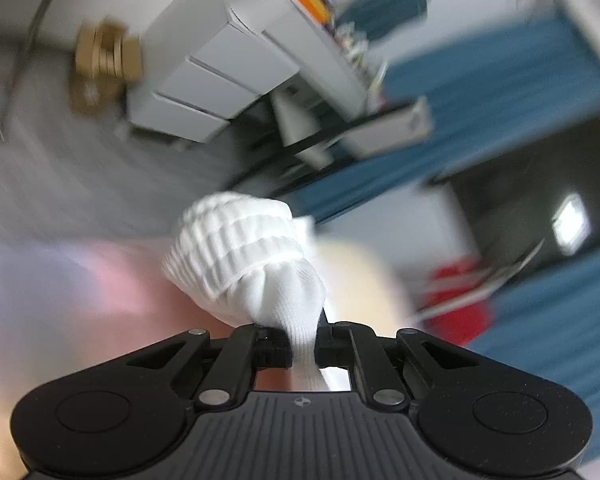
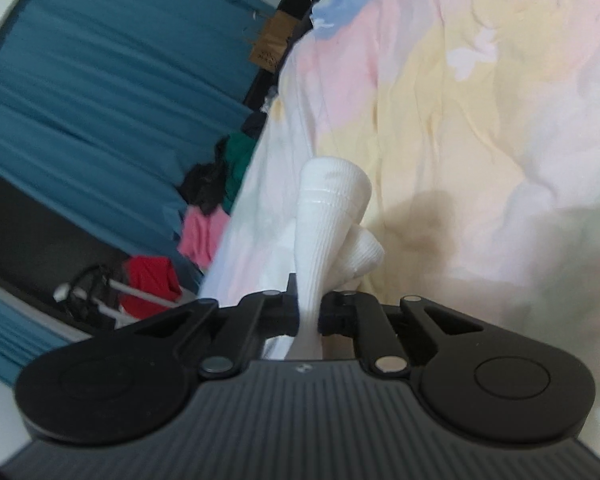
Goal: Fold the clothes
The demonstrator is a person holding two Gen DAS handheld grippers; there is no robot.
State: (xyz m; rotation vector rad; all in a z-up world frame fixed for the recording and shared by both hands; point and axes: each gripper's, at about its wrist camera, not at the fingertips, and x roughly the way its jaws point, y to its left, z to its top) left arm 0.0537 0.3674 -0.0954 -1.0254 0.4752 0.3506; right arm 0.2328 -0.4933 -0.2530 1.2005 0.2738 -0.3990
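My left gripper is shut on a white ribbed sock, whose bunched cuff bulges out in front of the jaws, held above the pastel bedspread. My right gripper is shut on a white ribbed sock, which hangs out from the jaws with a second fold beside it, over the pastel bedspread. Whether both grippers hold the same sock, I cannot tell. The left wrist view is blurred by motion.
A white drawer unit and brown cardboard boxes stand on the floor beyond the bed. Blue curtains hang at the side. A drying rack carries red, pink and dark clothes.
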